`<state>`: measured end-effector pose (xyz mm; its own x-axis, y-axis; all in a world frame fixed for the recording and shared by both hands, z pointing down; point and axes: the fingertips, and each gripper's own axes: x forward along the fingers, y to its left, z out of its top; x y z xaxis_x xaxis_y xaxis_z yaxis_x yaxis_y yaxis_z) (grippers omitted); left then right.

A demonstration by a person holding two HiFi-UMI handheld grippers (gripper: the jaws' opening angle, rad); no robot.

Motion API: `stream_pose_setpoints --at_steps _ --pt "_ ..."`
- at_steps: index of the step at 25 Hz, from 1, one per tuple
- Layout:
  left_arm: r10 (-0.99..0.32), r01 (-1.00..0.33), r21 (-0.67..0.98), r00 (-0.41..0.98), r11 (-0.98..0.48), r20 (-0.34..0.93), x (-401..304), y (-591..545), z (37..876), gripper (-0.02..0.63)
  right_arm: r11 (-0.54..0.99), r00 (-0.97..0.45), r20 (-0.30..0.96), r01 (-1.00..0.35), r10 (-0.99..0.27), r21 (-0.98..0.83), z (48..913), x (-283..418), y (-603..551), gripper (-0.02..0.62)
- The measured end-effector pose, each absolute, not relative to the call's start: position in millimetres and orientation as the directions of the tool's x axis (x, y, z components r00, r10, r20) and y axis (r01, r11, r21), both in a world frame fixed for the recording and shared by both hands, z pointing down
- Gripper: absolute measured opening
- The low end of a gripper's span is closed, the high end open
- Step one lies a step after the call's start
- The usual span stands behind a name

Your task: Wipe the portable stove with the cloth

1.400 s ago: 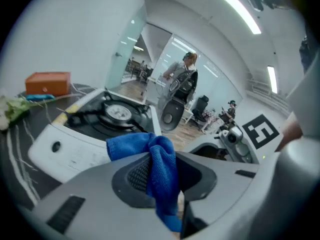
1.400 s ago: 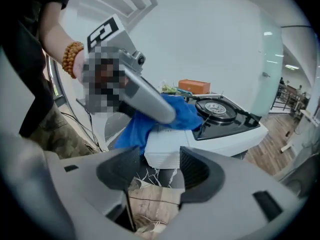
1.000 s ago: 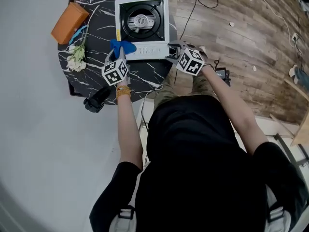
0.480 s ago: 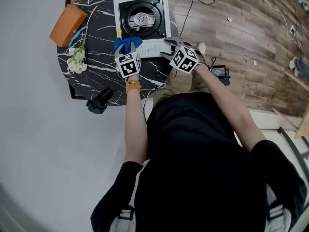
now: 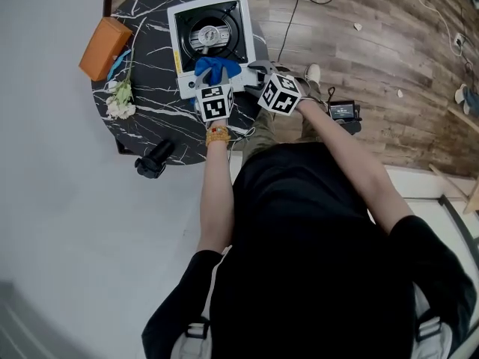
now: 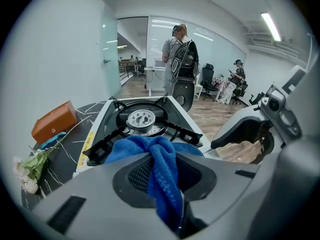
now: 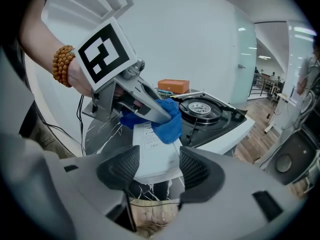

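Left gripper (image 5: 216, 81): jaws clamped on the blue cloth (image 5: 217, 69), which bunches out ahead of them.
Cloth: lying on the front edge of the portable stove (image 5: 188, 83), just short of the burner.
Stove: on a round black marble table (image 5: 146, 66).
Right gripper (image 5: 254, 70): jaws apart, holding nothing, poised at the stove's front right corner.
Orange box (image 5: 105, 37): at the table's left edge, well apart from the stove.

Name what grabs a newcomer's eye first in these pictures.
The bright blue cloth, pinched in the left gripper, rests on the front of the white portable stove. The stove sits on a round black marble table, an orange box at its left edge. The right gripper hovers open alongside.
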<state>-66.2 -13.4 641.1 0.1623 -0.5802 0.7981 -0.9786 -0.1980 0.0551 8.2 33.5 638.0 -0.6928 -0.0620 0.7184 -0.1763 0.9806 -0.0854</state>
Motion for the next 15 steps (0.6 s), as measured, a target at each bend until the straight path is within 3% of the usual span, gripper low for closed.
stream_pose_setpoints --at_steps 5,10,12,15 --pt "-0.550 -0.961 0.105 0.234 -0.256 0.801 -29.6 -13.0 641.8 0.084 0.976 -0.718 0.691 -0.199 -0.083 -0.090 631.7 31.6 30.9 0.241" --pt "-0.463 -0.886 0.257 0.427 -0.385 0.777 15.0 -9.0 639.5 0.086 0.989 -0.753 0.650 -0.147 -0.104 -0.013 612.4 43.3 21.1 0.241" --pt "-0.483 -0.846 0.382 0.528 -0.372 0.698 15.3 -8.0 621.3 0.086 0.993 -0.785 0.609 -0.116 -0.114 0.036 593.4 35.8 15.3 0.241" --pt "-0.608 -0.729 0.582 0.657 -0.360 0.446 9.1 -1.3 559.3 0.086 0.994 -0.832 0.552 -0.002 -0.062 0.109 562.5 10.8 22.0 0.241"
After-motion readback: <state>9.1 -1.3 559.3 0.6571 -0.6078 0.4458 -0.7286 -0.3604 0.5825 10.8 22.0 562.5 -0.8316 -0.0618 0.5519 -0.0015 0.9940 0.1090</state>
